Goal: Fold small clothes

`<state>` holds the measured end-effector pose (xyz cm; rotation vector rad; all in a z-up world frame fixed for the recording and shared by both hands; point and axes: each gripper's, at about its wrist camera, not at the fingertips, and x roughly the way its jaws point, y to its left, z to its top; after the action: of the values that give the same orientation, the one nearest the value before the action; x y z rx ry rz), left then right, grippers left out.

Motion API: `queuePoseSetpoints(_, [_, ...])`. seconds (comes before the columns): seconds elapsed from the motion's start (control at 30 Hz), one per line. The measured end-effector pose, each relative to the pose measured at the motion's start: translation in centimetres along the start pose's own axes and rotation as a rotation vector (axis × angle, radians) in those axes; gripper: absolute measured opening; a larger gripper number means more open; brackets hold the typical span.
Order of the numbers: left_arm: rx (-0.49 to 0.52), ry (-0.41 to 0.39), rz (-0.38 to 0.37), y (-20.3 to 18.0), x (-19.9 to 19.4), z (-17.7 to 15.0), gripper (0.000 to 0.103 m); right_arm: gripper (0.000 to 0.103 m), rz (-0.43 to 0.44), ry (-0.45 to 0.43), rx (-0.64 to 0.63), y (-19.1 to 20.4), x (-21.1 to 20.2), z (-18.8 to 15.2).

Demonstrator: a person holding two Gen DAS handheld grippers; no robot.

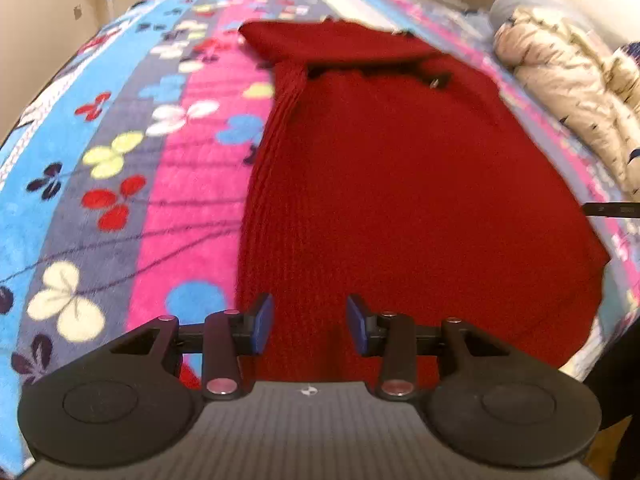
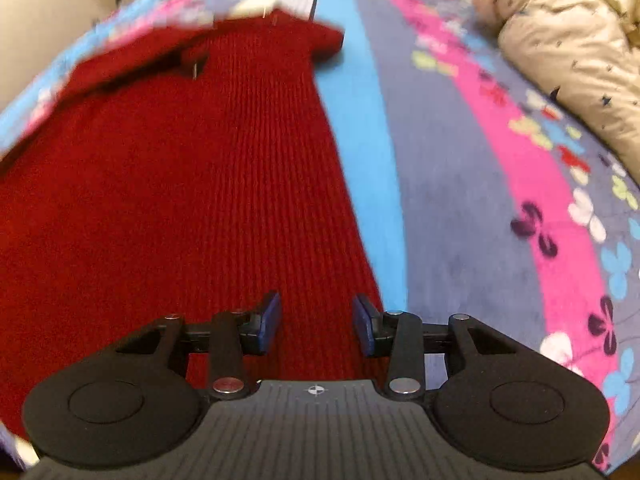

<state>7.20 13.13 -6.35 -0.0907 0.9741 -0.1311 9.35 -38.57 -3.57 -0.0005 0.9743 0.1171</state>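
A red ribbed knit garment (image 1: 400, 180) lies flat on the bed, its sleeves folded across the far end near a small dark tag (image 1: 436, 80). My left gripper (image 1: 310, 326) hovers over the garment's near left edge, blue pads apart, with cloth below the gap and nothing pinched. In the right wrist view the same red garment (image 2: 180, 180) fills the left half, its tag (image 2: 196, 62) at the far end. My right gripper (image 2: 316, 322) stands open over the near right edge, and its right pad (image 2: 364, 324) sits close to the border of the cloth.
A striped blanket (image 1: 120, 160) in blue, grey and pink with flower prints covers the bed (image 2: 460, 200). A beige quilted jacket (image 1: 568, 92) is heaped at the right side (image 2: 568, 40). A thin black part (image 1: 608, 209) juts in from the right edge.
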Motion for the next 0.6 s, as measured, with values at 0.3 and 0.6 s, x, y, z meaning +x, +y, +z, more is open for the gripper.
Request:
queuePoseSetpoints(0.3, [0.024,0.122,0.078,-0.7,1.7,-0.8,0.045,0.044,0.012,0.131,-0.085,1.8,2.6,-0.5])
queuePoseSetpoints(0.6, [-0.038,-0.044,0.043,-0.8,-0.4,0.9,0.045,0.044,0.026,-0.018,-0.001,1.2,0.1,0.6])
